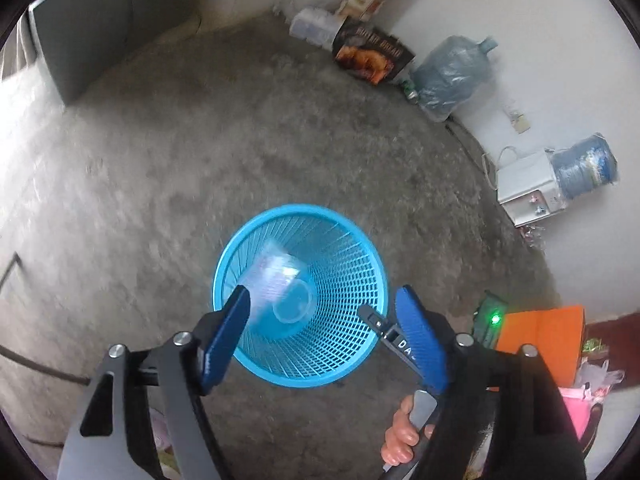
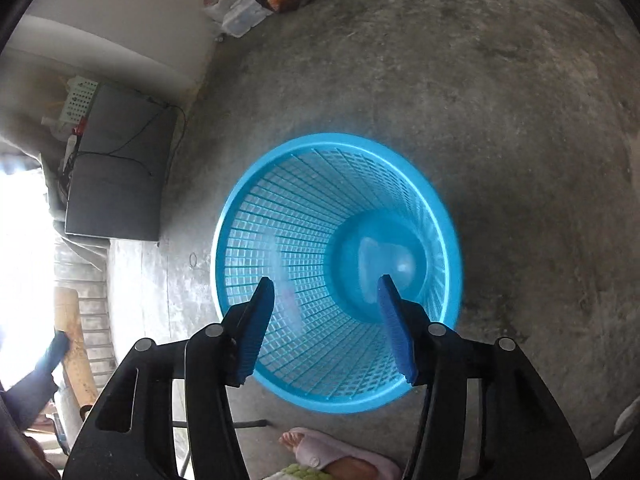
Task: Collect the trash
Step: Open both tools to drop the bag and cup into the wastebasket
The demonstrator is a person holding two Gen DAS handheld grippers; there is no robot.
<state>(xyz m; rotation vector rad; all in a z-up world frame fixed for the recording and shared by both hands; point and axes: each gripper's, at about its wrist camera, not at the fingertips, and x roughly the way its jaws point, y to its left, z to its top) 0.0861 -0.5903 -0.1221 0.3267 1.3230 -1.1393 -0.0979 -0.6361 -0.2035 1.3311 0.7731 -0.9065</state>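
Clear cup (image 1: 276, 280) mid-fall into blue basket (image 1: 352, 360), directly beneath released left tool (image 1: 324, 304); right tool (image 2: 326, 292) released, empty.

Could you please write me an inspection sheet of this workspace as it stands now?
Surface: bare grey concrete floor, stained.
Job's things: blue plastic mesh waste basket upright; blurred clear plastic cup at its mouth, another clear item on its bottom.
Clutter: dark printed bag, water jugs, white box, orange box along the wall.
Grippers: left gripper open; right gripper open, empty, above the basket.
Cables: black cords over a dark cabinet.
Surroundings: white walls; slippered foot.
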